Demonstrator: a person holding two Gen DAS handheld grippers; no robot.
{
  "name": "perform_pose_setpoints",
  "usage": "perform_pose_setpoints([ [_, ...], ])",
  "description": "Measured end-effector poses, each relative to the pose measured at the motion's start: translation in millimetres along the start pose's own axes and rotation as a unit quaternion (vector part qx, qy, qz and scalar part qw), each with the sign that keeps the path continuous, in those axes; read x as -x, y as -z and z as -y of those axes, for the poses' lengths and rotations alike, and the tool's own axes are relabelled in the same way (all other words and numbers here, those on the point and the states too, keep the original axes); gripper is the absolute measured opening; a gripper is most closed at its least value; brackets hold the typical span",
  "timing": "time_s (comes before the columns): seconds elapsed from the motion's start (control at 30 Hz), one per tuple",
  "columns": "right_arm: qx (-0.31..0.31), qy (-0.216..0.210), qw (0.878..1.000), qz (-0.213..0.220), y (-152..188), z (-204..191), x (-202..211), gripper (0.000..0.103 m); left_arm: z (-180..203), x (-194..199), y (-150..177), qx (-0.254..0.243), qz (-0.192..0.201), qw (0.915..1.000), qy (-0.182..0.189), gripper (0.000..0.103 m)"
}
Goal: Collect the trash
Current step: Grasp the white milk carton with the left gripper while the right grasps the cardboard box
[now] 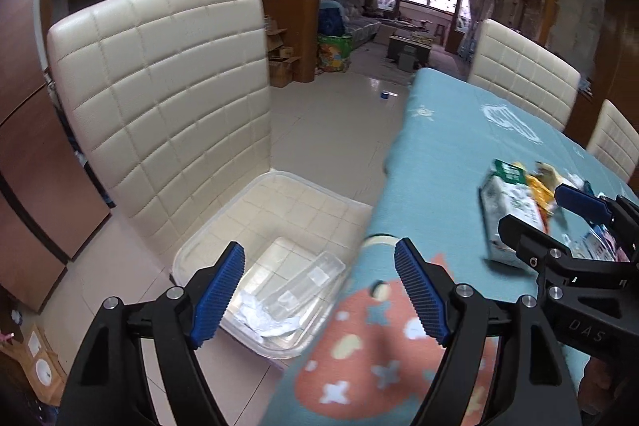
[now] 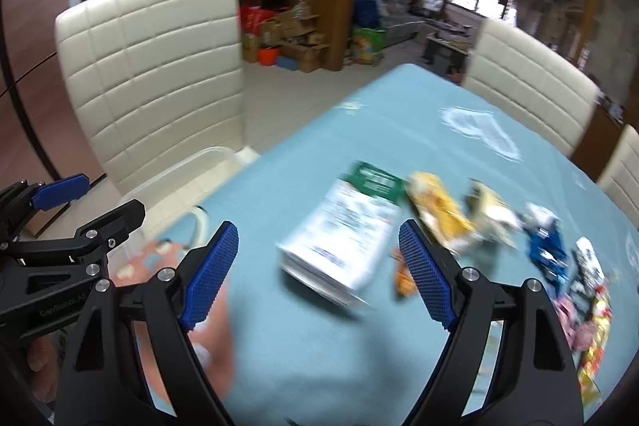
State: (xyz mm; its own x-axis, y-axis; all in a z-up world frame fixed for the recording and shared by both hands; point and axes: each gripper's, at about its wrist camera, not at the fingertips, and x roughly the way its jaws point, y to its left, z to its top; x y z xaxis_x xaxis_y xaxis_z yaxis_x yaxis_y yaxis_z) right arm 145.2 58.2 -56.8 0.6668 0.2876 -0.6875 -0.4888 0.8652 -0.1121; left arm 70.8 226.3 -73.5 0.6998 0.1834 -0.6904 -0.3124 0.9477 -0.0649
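A clear plastic bin (image 1: 191, 249) sits on the seat of a cream chair (image 1: 159, 98). It holds crumpled white paper (image 1: 271, 320) and a clear plastic tray (image 1: 309, 280). My left gripper (image 1: 319, 258) hangs open over the bin and the table's edge, with nothing in it. On the blue tablecloth (image 2: 399, 114) lies a blurred white and green carton (image 2: 343, 238), with a yellow wrapper (image 2: 435, 206) and a blue wrapper (image 2: 547, 246) to its right. My right gripper (image 2: 319, 238) is open above the carton, and its pads do not touch it.
Several more wrappers (image 2: 591, 306) lie at the table's right edge. Two more cream chairs (image 2: 527, 86) stand on the far side. The tiled floor (image 1: 331, 130) lies beyond the table's left edge. The other gripper shows at the frame side in each view.
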Motion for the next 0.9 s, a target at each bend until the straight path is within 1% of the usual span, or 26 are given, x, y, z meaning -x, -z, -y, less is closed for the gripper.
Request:
perform_pose_setpoints([
  [0.1, -0.016, 0.025, 1.000, 0.009, 14, 26, 18, 0.081, 25, 8, 0, -0.023, 0.003, 0.9996, 0.017, 0.077],
  [0.23, -0.050, 0.058, 0.997, 0.014, 34, 66, 39, 0.080, 56, 15, 1, -0.048, 0.004, 0.9980, 0.041, 0.083],
  [0.33, -0.074, 0.075, 0.994, 0.012, 47, 93, 49, 0.077, 78, 16, 1, -0.065, 0.002, 0.9965, 0.052, 0.083],
  [0.47, -0.110, 0.096, 0.989, 0.002, 68, 134, 57, 0.072, 104, 9, 1, -0.083, -0.012, 0.9940, 0.070, 0.083],
  [0.53, -0.127, 0.101, 0.987, -0.008, 79, 152, 56, 0.071, 119, 7, 1, -0.094, -0.019, 0.9926, 0.074, 0.083],
  [0.63, -0.157, 0.095, 0.983, -0.027, 89, 172, 50, 0.065, 134, -2, 1, -0.104, -0.028, 0.9915, 0.073, 0.083],
  [0.67, -0.163, 0.094, 0.982, -0.032, 91, 177, 47, 0.062, 137, -5, 0, -0.105, -0.032, 0.9912, 0.074, 0.083],
  [0.83, -0.178, 0.089, 0.979, -0.052, 97, 189, 29, 0.060, 152, -19, -4, -0.111, -0.042, 0.9902, 0.074, 0.083],
  [0.87, -0.177, 0.089, 0.979, -0.054, 97, 191, 27, 0.059, 154, -22, -5, -0.112, -0.043, 0.9902, 0.071, 0.083],
  [0.9, -0.177, 0.089, 0.979, -0.057, 98, 192, 23, 0.054, 155, -24, -5, -0.113, -0.045, 0.9903, 0.068, 0.083],
])
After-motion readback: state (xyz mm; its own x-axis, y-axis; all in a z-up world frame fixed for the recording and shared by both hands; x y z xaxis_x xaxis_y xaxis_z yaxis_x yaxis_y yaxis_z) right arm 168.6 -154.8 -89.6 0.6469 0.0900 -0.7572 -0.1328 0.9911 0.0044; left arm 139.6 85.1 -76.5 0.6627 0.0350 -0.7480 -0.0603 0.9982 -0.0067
